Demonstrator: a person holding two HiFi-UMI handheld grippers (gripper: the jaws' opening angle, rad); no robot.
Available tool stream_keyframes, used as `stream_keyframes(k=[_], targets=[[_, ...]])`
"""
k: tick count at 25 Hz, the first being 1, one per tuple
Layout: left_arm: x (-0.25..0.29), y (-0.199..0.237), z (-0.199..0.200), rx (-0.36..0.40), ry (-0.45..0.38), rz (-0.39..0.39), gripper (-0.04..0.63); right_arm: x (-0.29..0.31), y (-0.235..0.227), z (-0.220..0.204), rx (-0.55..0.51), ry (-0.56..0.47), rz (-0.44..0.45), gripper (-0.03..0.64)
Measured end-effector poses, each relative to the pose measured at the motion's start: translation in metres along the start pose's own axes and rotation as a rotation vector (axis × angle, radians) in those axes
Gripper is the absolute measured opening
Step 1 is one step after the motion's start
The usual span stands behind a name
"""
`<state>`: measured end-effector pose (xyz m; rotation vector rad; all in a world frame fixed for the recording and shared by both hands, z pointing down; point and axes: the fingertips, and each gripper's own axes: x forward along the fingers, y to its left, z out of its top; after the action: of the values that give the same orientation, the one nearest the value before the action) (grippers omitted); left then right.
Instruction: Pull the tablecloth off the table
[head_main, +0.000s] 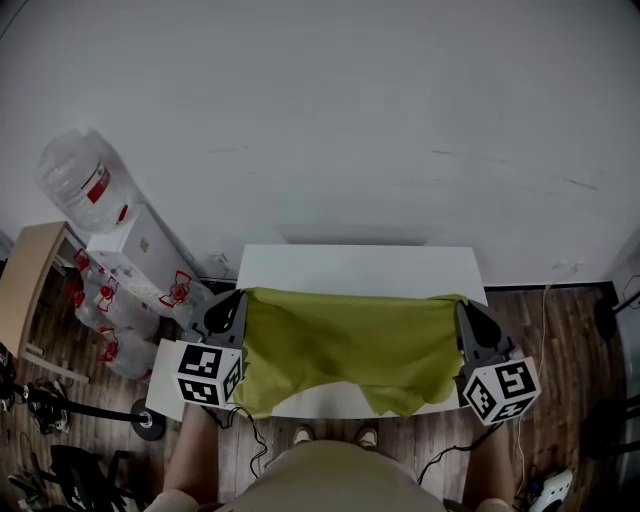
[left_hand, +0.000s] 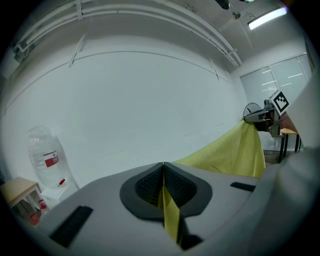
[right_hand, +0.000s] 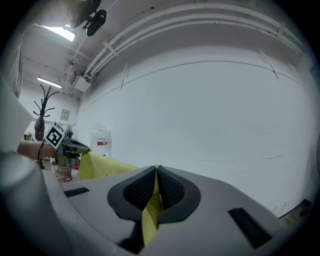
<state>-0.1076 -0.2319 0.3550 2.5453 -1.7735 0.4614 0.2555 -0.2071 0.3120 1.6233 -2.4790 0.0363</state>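
Closest to the head camera I see the person's torso (head_main: 330, 480). Two forearms (head_main: 195, 450) reach forward past it, one on each side, and two shoes (head_main: 303, 437) show just under the near edge of the surface (head_main: 360, 268). Each forearm ends in a gripper, two in all, and each carries one marker cube (head_main: 208, 373). The left gripper (head_main: 243, 298) and the right gripper (head_main: 462, 303) both point away toward the wall (head_main: 330, 120), roughly level and well apart. One is at each far corner of the single yellow-green tablecloth (head_main: 345, 345). Its far edge is drawn straight between them and it covers the middle of the surface. A bare white strip shows beyond it and another along the near edge, where one fold droops over the rim. Off to the left stand one big water bottle (head_main: 80, 175) and one white box (head_main: 140, 250).

From the left gripper view, its jaws are closed on a thin fold of the tablecloth, pinched between two black pads (left_hand: 147, 187). The sheet runs rightward to the other gripper, which holds its far corner. One water bottle stands at lower left.

From the right gripper view, the jaws are likewise clamped on a yellow fold between their two pads. The sheet runs left to the left gripper and its cube.
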Motion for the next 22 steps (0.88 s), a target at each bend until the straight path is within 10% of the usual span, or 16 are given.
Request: stream_keyframes(k=[22], targets=[[-0.0009, -0.0048, -0.0057, -0.005, 0.037, -0.017, 0.021, 0.0015, -0.0035, -0.009, 0.022, 0.011, 0.019, 0.031]])
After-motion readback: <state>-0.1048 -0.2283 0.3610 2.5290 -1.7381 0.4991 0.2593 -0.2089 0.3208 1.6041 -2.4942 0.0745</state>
